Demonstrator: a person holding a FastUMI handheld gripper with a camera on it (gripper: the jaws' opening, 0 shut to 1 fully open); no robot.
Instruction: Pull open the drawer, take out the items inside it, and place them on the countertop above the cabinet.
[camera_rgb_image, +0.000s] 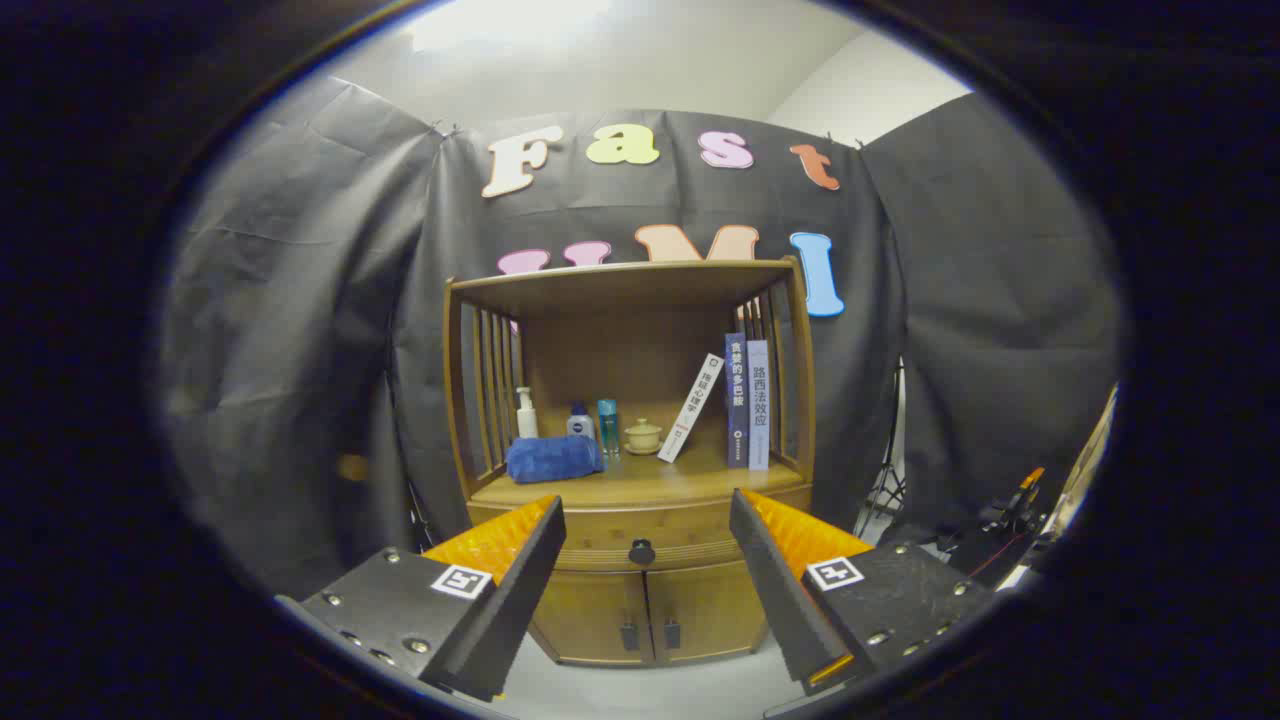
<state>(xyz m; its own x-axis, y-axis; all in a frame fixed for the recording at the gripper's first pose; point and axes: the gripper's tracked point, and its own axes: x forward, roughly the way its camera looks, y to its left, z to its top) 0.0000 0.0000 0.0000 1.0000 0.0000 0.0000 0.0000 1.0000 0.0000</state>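
A wooden cabinet (640, 470) stands against the black cloth wall, straight ahead of the gripper (647, 515). Its drawer (640, 540) sits shut just under the open shelf, a dark round knob (641, 551) at its middle; what lies inside is hidden. Below the drawer are two small doors (650, 615) with dark handles, both closed.

The tabletop (650, 487) above the drawer already carries a row of things. At the left lies a folded blue towel (553, 459), and behind it stand a white pump bottle (526, 413), a dark blue bottle with a white cap (580, 421) and a slim teal bottle (608, 426). Next comes a small pale lidded cup (643, 436). A white book (690, 408) leans rightward towards two upright books (748, 403), one dark blue and one pale, which stand close by the slatted right side. The front strip of the tabletop is bare wood.

To the right of the cabinet, well apart from it, a tripod (885, 480) and some dark gear with an orange clamp (1015, 505) stand by the wall.

The gripper is level and faces the drawer squarely, well back from it. Its fingers (520, 560) are spread wide and hold nothing; the knob shows in the gap between them, beyond their tips
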